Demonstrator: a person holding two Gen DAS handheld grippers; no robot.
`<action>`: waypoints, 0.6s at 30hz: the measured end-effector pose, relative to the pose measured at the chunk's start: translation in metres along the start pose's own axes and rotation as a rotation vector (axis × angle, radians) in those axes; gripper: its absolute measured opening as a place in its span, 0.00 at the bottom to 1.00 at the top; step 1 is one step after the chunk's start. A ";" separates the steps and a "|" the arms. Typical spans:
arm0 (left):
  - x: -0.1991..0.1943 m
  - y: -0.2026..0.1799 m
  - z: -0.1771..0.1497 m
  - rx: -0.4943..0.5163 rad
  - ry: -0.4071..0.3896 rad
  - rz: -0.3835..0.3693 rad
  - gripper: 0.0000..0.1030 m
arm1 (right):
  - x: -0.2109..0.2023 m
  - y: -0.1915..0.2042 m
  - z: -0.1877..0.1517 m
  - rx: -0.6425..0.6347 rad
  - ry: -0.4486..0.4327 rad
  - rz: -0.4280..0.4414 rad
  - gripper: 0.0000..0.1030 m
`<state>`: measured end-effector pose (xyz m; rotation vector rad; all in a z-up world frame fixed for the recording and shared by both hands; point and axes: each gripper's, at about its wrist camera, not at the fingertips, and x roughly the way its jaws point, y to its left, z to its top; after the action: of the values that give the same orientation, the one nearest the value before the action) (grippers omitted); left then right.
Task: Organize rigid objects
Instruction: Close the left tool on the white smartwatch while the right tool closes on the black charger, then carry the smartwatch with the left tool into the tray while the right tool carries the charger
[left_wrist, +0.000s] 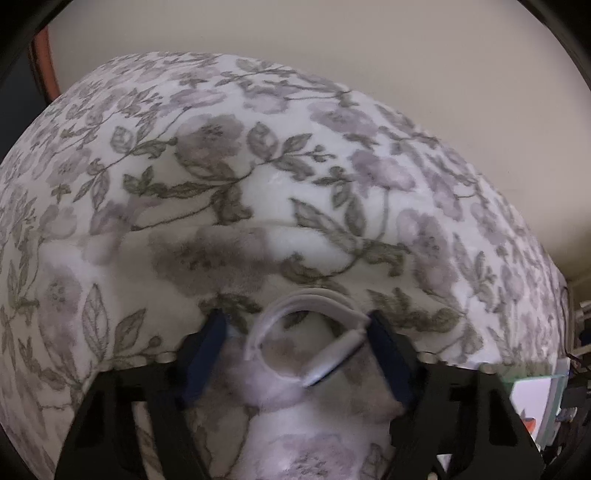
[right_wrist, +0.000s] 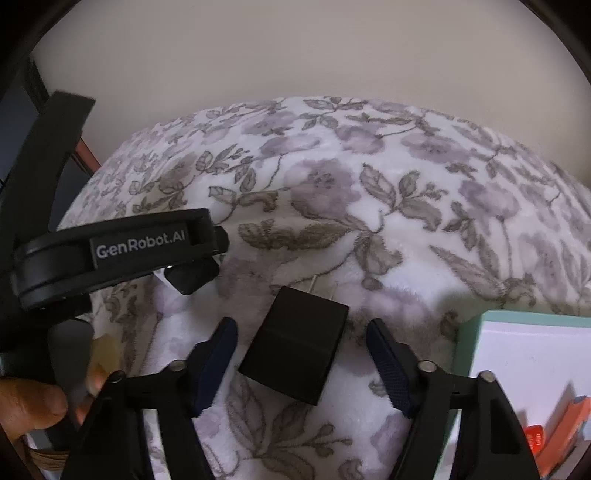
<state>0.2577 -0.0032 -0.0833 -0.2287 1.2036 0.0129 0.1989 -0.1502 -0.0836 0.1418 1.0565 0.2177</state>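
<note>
Surface: soft plush blanket with a lilac and grey-green floral print (left_wrist: 280, 173), mounded under both views against a plain cream wall; what lies beneath it I cannot tell.
Left tool (left_wrist: 297, 328): pointed steeply down, blue pads either side of a coiled white cable with a flat white plug end (left_wrist: 314, 343). The right pad looks to touch the plug end; the left pad stands clear, so no grip yet, though blur makes this uncertain.
Right tool (right_wrist: 301, 350): jaws apart around a black boxy wall charger with two metal prongs (right_wrist: 295, 350), which lies on the blanket with a gap on each side.
Destination, as a guess: shallow mint-green tray with a white floor (right_wrist: 476, 332), just right of the charger, with orange items at its lower edge.
Done: both tools are placed over their pieces.
Left: close on each, lift, and carry them to the tray; neither piece is off the blanket.
</note>
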 end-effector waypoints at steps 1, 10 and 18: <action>-0.001 -0.002 0.000 0.004 0.002 -0.012 0.62 | -0.001 0.001 0.000 -0.006 -0.002 0.007 0.50; -0.003 -0.006 -0.001 0.025 0.009 -0.004 0.60 | -0.002 -0.002 -0.004 0.019 0.020 0.034 0.46; -0.031 -0.008 -0.010 0.049 0.003 0.009 0.59 | -0.014 0.000 -0.016 0.023 0.057 0.021 0.46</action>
<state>0.2383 -0.0094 -0.0563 -0.1802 1.2070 -0.0096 0.1785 -0.1532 -0.0794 0.1681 1.1146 0.2293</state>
